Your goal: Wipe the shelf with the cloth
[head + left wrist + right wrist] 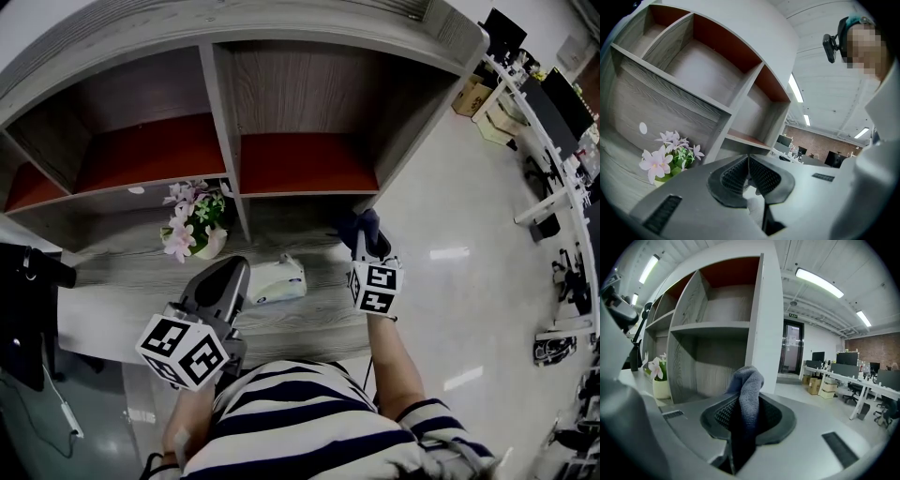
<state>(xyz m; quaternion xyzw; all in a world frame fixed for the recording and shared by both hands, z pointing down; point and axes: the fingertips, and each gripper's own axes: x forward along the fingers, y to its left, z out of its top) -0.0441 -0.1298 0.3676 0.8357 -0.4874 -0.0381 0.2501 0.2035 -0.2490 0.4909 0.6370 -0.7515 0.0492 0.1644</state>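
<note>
A grey wooden shelf unit (302, 195) with red back panels stands on the desk in front of me. My right gripper (367, 242) is shut on a blue-grey cloth (362, 225), held just before the lower right compartment, near the unit's right side wall. In the right gripper view the cloth (749, 386) sticks up from between the jaws of the gripper (743, 420), with the shelf (712, 326) close ahead. My left gripper (232, 272) hovers over the desk at the lower left. Its jaws (749, 161) are shut with nothing between them.
A pot of pink flowers (194, 225) stands in the lower compartment, left of the divider, also seen as flowers (665, 157). A white object (278, 279) lies on the desk between the grippers. A black stand (23, 281) rises at the left. Office desks (553, 141) line the right.
</note>
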